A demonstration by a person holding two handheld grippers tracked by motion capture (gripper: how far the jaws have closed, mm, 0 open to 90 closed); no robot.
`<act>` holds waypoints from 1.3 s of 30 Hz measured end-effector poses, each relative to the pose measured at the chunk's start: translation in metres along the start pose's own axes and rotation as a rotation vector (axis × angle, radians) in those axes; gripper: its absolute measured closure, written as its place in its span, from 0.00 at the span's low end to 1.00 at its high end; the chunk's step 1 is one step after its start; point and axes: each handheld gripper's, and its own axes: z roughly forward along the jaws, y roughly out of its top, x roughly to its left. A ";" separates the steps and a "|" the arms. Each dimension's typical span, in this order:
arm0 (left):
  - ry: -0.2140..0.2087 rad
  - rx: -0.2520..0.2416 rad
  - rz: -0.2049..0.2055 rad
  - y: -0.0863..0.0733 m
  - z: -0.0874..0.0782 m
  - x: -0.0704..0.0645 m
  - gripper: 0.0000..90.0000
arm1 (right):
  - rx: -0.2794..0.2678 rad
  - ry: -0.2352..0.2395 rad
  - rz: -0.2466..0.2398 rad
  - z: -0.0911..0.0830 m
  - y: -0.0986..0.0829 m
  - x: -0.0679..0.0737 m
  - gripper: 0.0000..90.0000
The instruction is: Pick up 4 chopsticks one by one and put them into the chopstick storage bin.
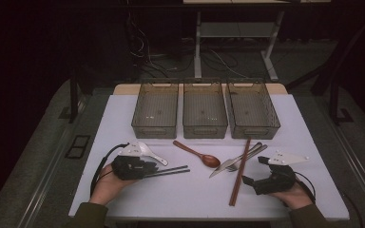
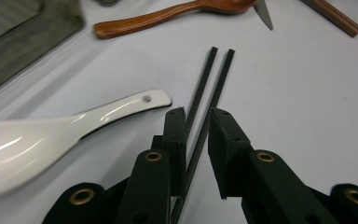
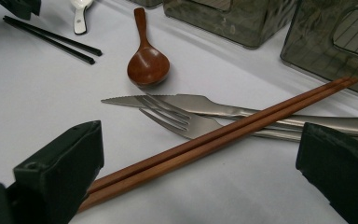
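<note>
the left gripper (image 2: 196,122) rested low on the white table (image 1: 180,190), its two black jaws a little apart with the pair of black chopsticks (image 2: 209,84) running between them. the sticks lay flat on the table and reached out ahead of the jaw tips; whether the pads were pressing on them could not be told. just to the left of the left jaw lay a white ceramic spoon (image 2: 51,135), its handle end almost at the jaw tip. farther ahead of the jaws lay a brown wooden spoon (image 2: 168,16).

the right gripper (image 3: 200,163) had its jaws spread wide, gripping nothing. a pair of brown wooden chopsticks (image 3: 223,135) lay slanting between the two jaws, its near end beside the left jaw. just beyond them, a steel fork (image 3: 182,119) and knife (image 3: 168,100) lay under the sticks. three mesh bins (image 1: 204,111) stood well ahead of both grippers.
</note>
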 end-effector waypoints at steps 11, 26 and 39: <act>-0.038 0.050 0.054 -0.002 0.014 0.002 0.89 | 0.002 -0.002 0.003 -0.001 -0.001 0.000 0.01; -0.053 0.096 0.072 -0.007 0.018 0.000 0.90 | -0.002 0.001 0.002 -0.002 -0.001 0.000 0.01; -0.057 0.093 0.078 -0.010 0.018 0.000 0.91 | 0.001 0.009 -0.002 -0.001 -0.001 0.000 0.01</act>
